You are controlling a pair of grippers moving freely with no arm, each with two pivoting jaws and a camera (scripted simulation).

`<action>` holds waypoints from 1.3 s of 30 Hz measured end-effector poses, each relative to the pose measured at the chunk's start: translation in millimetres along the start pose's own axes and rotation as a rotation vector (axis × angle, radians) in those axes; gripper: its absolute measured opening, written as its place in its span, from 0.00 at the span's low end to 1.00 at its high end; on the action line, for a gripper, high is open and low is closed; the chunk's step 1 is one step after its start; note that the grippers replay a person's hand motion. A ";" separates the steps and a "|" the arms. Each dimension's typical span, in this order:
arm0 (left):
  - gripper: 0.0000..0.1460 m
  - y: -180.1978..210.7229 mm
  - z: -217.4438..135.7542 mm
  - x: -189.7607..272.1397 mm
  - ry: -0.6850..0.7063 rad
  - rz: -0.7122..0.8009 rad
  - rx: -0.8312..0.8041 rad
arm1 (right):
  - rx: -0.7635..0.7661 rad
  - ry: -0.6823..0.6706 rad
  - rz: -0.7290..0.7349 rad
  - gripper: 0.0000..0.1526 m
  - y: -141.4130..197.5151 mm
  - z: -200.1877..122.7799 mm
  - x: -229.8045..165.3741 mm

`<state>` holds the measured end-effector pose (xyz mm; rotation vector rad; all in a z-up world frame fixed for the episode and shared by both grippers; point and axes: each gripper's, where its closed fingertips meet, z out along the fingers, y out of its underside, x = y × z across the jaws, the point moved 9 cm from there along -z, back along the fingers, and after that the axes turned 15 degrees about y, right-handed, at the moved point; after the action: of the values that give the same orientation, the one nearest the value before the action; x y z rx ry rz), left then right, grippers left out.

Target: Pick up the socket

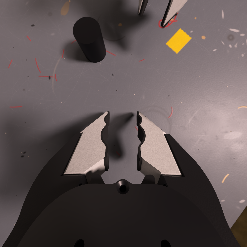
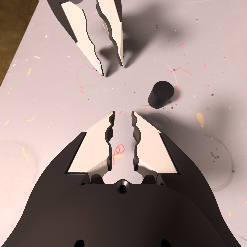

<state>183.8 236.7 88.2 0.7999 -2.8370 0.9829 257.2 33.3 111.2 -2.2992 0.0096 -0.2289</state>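
Note:
The socket is a plain black cylinder standing upright on the grey table, ahead and to the left of my left gripper. The left gripper is open and empty, well short of the socket. In the right wrist view the socket stands ahead and to the right of my right gripper, which is open and empty, with a narrower gap. The left gripper shows opposite, fingertips near the table. The right gripper's fingertips show at the top of the left wrist view.
The grey table is scratched, with red thread scraps and paint flecks. A flat yellow patch lies at the far right. The table edge runs at the lower right in the left view and the upper left in the right view.

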 end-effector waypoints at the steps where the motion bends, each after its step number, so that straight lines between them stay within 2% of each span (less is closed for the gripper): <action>1: 0.26 -0.7 0.9 1.0 0.003 0.009 0.001 | -0.014 -0.002 -0.006 0.17 -1.3 4.5 -2.3; 7: 0.23 -4.4 5.8 3.9 0.008 0.033 0.022 | -0.108 0.009 -0.036 0.18 -3.4 20.7 -4.8; 12: 0.22 -8.8 10.6 7.1 0.022 0.064 0.030 | -0.129 0.069 0.040 0.18 0.5 13.6 19.6; 16: 0.22 -14.5 15.1 5.8 0.044 0.086 0.037 | -0.161 0.094 0.030 0.18 -3.5 15.3 35.0; 21: 0.30 -15.4 10.8 -1.0 0.040 0.073 0.079 | -0.180 0.091 -0.026 0.22 -14.0 25.2 44.9; 24: 0.32 -14.0 4.0 -6.8 0.018 0.057 0.114 | -0.164 0.063 -0.076 0.26 -22.9 35.9 46.1; 29: 0.32 -13.1 -0.4 -20.6 -0.034 0.027 0.132 | -0.237 0.007 -0.162 0.31 -27.2 64.9 47.1; 33: 0.32 -12.7 -3.4 -31.5 -0.050 0.007 0.141 | -0.248 -0.048 -0.124 0.26 -29.4 74.0 53.0; 39: 0.31 -14.1 -8.6 -39.6 -0.054 0.010 0.162 | -0.265 -0.076 -0.092 0.26 -29.8 74.2 57.4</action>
<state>223.8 250.6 95.3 0.8383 -2.8375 1.2240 324.2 103.3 93.6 -2.5737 -0.1118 -0.1967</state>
